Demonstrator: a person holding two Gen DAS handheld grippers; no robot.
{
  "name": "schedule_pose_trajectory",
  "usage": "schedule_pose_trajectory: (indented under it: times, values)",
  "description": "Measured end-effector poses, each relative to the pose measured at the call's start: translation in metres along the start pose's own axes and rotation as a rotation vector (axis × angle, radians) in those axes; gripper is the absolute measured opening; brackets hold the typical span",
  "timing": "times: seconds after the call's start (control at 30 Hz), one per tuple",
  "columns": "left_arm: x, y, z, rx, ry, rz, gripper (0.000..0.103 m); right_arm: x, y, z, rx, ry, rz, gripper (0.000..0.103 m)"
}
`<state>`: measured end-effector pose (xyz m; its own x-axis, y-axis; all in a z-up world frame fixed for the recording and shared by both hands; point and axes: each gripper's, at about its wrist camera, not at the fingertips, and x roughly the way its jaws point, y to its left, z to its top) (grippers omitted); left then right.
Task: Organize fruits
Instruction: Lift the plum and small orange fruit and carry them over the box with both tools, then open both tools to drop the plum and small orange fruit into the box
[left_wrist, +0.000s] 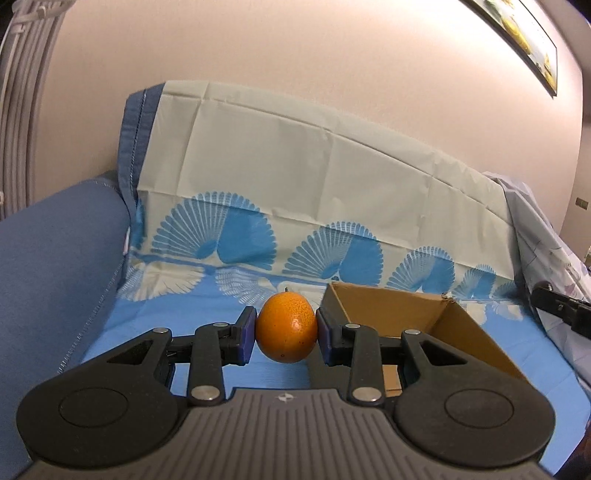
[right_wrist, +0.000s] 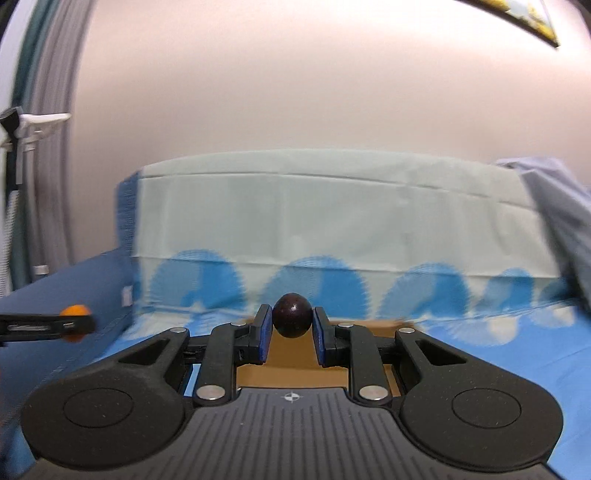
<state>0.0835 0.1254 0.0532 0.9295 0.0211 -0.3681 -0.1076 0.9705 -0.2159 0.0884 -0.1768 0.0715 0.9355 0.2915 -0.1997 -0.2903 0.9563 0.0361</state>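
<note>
The left claw (left_wrist: 285, 329) is clamped on an orange (left_wrist: 285, 326), its blue pads (left_wrist: 246, 334) pressing the fruit from both sides. The orange is held clear of the surface, with its small stem end pointing up and away. Just to the right of it, and a little farther back, an open cardboard box (left_wrist: 461, 332) sits on a blue cloth (left_wrist: 155, 332) printed with pale fan shapes. The box's inside shows brown and bare where it can be seen. The same cloth runs up over a raised back behind the box, turning pale grey-green toward the top. A blue cushion (left_wrist: 55, 266) lies at the left edge, and a crumpled pale sheet (left_wrist: 546, 236) at the right. At the far right edge of the left wrist view, a dark piece of the other tool pokes into sight.

The right claw (right_wrist: 291, 325) is narrowed onto a small dark round fruit (right_wrist: 291, 319), a plum by the look of it, gripped between the tips of its blue pads (right_wrist: 263, 338). It hangs above the cardboard box (right_wrist: 291, 363), whose brown floor shows under and between the fingers. The right wrist view is smeared with motion blur. At its left edge the orange (right_wrist: 75, 311) appears, pinched in the left claw (right_wrist: 74, 325) seen from the side, over the blue cushion (right_wrist: 74, 288).

A framed picture (left_wrist: 524, 40) hangs on the pink wall above.
</note>
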Motion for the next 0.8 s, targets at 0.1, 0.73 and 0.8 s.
schedule_pose_trajectory:
  times: [0.1, 0.73, 0.8]
  values:
    - [0.009, -0.011, -0.003, 0.004, 0.013, -0.011, 0.038, 0.01, -0.032, -0.001, -0.001, 0.01, -0.052, 0.024]
    - [0.066, -0.069, -0.035, 0.06, 0.073, -0.208, 0.038, 0.042, -0.085, -0.031, -0.054, 0.094, -0.164, 0.024]
    - [0.067, -0.077, -0.037, 0.079, 0.071, -0.228, 0.038, 0.045, -0.086, -0.033, -0.063, 0.102, -0.161, 0.024]
